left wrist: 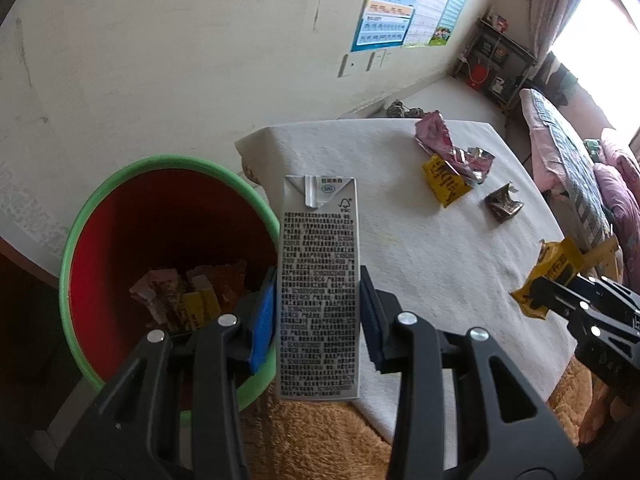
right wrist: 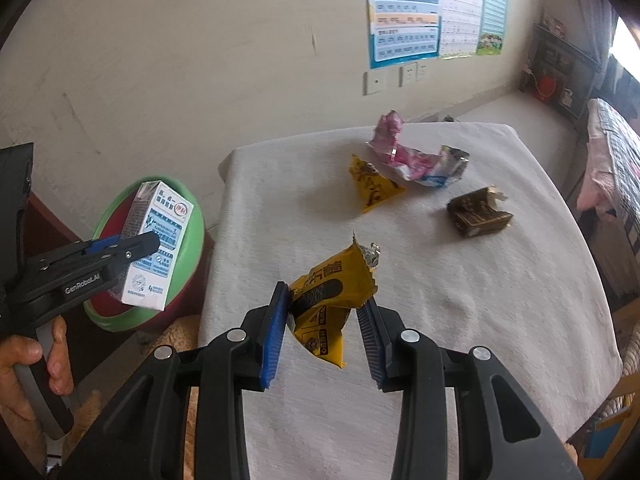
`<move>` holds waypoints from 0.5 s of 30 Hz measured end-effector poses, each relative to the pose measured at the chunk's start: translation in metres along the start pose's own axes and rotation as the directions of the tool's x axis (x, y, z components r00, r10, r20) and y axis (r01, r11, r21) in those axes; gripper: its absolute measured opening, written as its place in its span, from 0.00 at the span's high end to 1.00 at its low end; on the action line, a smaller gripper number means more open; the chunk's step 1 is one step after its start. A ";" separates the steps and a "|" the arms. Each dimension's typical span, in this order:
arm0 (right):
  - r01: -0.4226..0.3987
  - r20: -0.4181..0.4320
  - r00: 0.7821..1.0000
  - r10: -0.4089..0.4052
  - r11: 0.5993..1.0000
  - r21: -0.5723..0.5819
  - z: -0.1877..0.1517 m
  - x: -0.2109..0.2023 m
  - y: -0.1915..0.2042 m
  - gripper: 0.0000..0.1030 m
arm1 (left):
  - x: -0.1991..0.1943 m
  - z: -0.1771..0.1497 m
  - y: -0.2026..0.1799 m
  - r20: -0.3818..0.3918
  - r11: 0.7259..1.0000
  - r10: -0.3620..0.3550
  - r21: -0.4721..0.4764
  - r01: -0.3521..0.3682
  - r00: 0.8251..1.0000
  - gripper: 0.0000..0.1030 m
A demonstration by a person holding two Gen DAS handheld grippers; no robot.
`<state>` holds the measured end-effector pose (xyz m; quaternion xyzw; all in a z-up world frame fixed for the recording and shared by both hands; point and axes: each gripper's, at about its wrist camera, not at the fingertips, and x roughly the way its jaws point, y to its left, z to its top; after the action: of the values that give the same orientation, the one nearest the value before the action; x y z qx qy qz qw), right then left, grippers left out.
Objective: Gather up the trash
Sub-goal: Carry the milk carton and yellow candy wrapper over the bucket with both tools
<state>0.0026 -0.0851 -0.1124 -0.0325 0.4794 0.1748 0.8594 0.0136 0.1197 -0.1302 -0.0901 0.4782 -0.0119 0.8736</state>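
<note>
My left gripper [left wrist: 318,312] is shut on a silver milk carton [left wrist: 318,288], held upright at the right rim of the red bin with a green rim [left wrist: 160,162]. The bin holds several wrappers. The right wrist view shows that carton [right wrist: 160,240] hanging above the bin [right wrist: 192,240], in the left gripper [right wrist: 136,248]. My right gripper [right wrist: 324,320] is shut on a crumpled yellow snack wrapper [right wrist: 328,292], lifted over the near part of the white-clothed table [right wrist: 480,300]. The left wrist view has this gripper [left wrist: 556,300] and its wrapper [left wrist: 556,264] at far right.
Lying on the cloth are a pink foil wrapper [right wrist: 400,152], a yellow triangular packet [right wrist: 372,188] and a squashed brown carton [right wrist: 478,214]. A hand [right wrist: 24,356] grips the left tool's handle. A wall with posters [right wrist: 404,8] stands behind; a bed [left wrist: 580,168] lies to the right.
</note>
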 end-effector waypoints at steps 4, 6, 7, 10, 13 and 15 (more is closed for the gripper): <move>-0.020 -0.010 1.000 0.020 0.999 -0.027 0.001 0.005 0.011 0.66 | -0.001 -0.001 0.007 0.001 1.000 0.014 -0.016 -0.014 1.000 0.64; -0.032 -0.012 0.999 0.031 0.999 -0.043 0.003 0.006 0.017 0.66 | -0.002 -0.001 0.011 0.003 0.999 0.024 -0.022 -0.024 1.000 0.64; -0.037 -0.012 0.999 0.036 0.998 -0.050 0.005 0.007 0.020 0.66 | -0.002 -0.002 0.013 0.003 0.999 0.028 -0.026 -0.028 1.000 0.64; -0.055 -0.014 0.998 0.054 0.996 -0.070 0.008 0.009 0.029 0.66 | -0.002 -0.002 0.020 0.003 0.998 0.048 -0.036 -0.048 0.999 0.64; -0.070 -0.018 0.997 0.069 0.993 -0.090 0.012 0.012 0.038 0.66 | -0.003 -0.003 0.027 0.005 0.997 0.064 -0.050 -0.064 0.998 0.64; -0.077 -0.019 0.997 0.075 0.992 -0.097 0.015 0.013 0.040 0.66 | -0.003 -0.004 0.032 0.003 0.995 0.075 -0.058 -0.075 0.997 0.64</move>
<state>0.0077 -0.0405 -0.1112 -0.0577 0.4778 0.2303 0.8458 0.0068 0.1514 -0.1352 -0.0974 0.4791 0.0351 0.8716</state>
